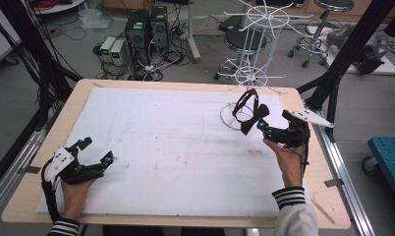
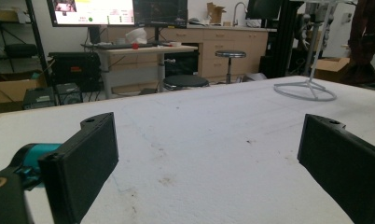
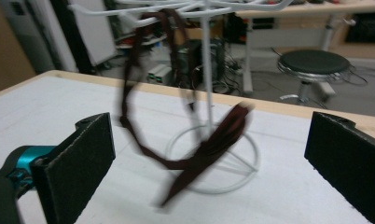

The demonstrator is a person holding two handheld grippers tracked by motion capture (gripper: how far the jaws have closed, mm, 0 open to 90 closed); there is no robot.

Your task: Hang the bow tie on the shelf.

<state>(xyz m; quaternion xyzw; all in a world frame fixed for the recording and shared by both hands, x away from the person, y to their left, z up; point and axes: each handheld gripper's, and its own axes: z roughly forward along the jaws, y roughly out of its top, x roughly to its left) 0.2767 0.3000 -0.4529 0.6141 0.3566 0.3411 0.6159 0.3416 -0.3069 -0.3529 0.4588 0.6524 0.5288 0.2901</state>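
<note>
Bow tie: dark maroon bow tie [image 1: 255, 118] hangs by its strap loop from an arm of the white wire rack [image 1: 257, 29]; the bow itself dangles low, tilted, over the rack's ring base [image 1: 226, 120]. Blurred in the right gripper view [image 3: 209, 149], strap looping up to the rack arms.
Rack: stands upright at the far right of the white sheet [image 1: 161, 147], its ring base resting on the sheet.
Right gripper: right gripper [image 1: 262, 127] sits just beside the bow, jaws pointing at it. In its own view [image 3: 209, 172] the two black pads stand wide apart, the bow tie hanging free between and beyond them, neither pad touching it.
Left gripper: left gripper [image 1: 98, 151] rests low at the near left edge of the sheet, well apart from the rack. Jaws spread wide in its own view [image 2: 206, 163], nothing but bare sheet between them.
Table: light wooden table [image 1: 82, 86] under the sheet.
</note>
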